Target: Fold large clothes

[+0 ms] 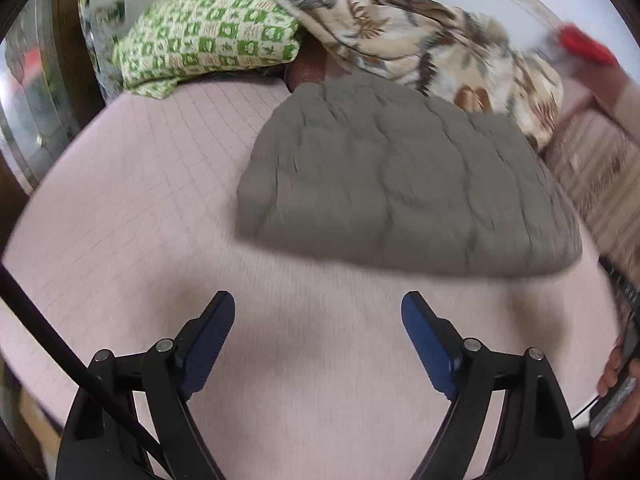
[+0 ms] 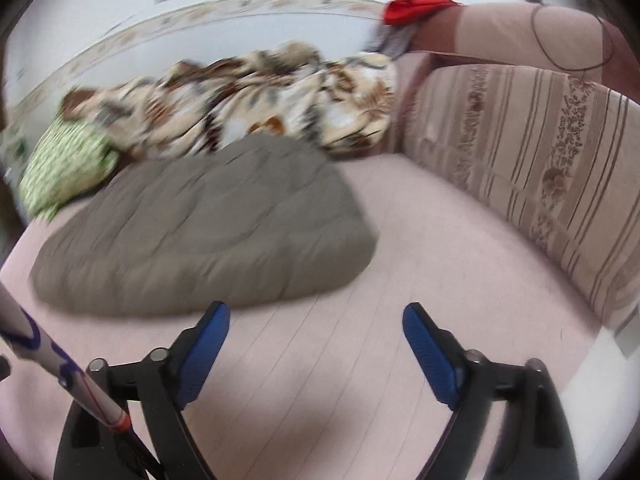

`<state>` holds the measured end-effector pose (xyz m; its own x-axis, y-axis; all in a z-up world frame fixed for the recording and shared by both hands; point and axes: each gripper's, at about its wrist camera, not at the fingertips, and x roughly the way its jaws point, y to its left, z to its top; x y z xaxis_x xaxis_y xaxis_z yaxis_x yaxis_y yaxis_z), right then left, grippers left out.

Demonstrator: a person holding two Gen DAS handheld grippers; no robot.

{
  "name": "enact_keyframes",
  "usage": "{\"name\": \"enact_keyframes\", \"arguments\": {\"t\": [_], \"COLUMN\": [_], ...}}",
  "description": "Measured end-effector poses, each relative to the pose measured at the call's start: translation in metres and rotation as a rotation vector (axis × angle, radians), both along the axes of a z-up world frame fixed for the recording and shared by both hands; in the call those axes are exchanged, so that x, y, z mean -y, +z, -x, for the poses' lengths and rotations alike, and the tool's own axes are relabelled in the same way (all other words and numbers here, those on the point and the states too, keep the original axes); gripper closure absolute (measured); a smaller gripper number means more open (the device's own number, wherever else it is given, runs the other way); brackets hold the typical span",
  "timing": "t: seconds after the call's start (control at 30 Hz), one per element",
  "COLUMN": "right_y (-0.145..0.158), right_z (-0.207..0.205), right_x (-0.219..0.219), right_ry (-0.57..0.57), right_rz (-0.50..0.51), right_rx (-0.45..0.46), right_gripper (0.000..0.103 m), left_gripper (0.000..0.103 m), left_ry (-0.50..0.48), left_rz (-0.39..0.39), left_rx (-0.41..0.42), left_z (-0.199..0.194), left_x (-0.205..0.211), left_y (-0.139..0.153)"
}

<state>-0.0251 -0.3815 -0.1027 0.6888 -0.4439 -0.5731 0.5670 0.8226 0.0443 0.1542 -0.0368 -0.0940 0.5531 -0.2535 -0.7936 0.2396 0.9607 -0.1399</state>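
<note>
Here, laid out by item:

Garment: a grey-brown quilted garment [image 1: 400, 184] lies folded into a thick pad on the pink bed sheet [image 1: 140, 200], its surface puckered by stitching.
Left gripper [image 1: 318, 312]: jaws spread wide with nothing between them, above bare sheet; the garment sits ahead of the fingertips and a little to the right, apart from them.
Right gripper [image 2: 316, 316]: jaws likewise parted and empty; the garment [image 2: 208, 224] lies ahead and to the left, its near edge just beyond the left blue pad [image 2: 208, 344].
Behind the garment: a crumpled floral blanket [image 1: 420, 40] along the wall, with a green checked pillow [image 1: 208, 40] beside it.
Right side: a striped upholstered cushion [image 2: 540, 168] borders the sheet.
Containers: none that I can make out.
Sharpness: both views are blurred.
</note>
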Motion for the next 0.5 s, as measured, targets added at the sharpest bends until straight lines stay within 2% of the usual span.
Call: {"name": "enact_keyframes", "arguments": {"t": [0.1,0.2,0.27,0.3,0.33,0.37,0.43,0.5], "right_y": [-0.01,-0.041,-0.069,-0.078,-0.092,-0.096,-0.093,-0.082], "right_z": [-0.032,-0.061,-0.078,-0.085,-0.096,-0.105,-0.119,-0.134], "right_x": [0.067,0.124,0.152,0.156,0.158,0.156,0.144,0.121], "right_ry": [-0.014,0.047,0.075,0.101,0.142,0.159,0.201,0.271], "right_rz": [-0.152,-0.421,-0.597,-0.665,-0.763,-0.789,-0.777,-0.763], "right_rx": [-0.008,0.025,0.049,0.055,0.057,0.053,0.046,0.045], "right_gripper": [0.011,0.011,0.011,0.011,0.013,0.015,0.023,0.023], "left_gripper": [0.018,0.018,0.018,0.02,0.031,0.037,0.052,0.055], "left_ry": [0.023,0.024,0.032,0.037,0.039,0.031,0.024,0.041], "left_rz": [0.069,0.144,0.172,0.175,0.188,0.193,0.154,0.102], "left_rx": [-0.062,-0.129,-0.211,-0.226,-0.23,-0.231,-0.2,-0.17], "left_z": [-0.064,-0.114,-0.142,-0.147,-0.151,-0.151,-0.148,-0.142], "left_x": [-0.007,-0.011,-0.007,-0.006,-0.005,-0.006,-0.009,-0.017], "left_y": [-0.012,-0.032,-0.055,-0.059,-0.059,-0.056,-0.046,-0.043]}}
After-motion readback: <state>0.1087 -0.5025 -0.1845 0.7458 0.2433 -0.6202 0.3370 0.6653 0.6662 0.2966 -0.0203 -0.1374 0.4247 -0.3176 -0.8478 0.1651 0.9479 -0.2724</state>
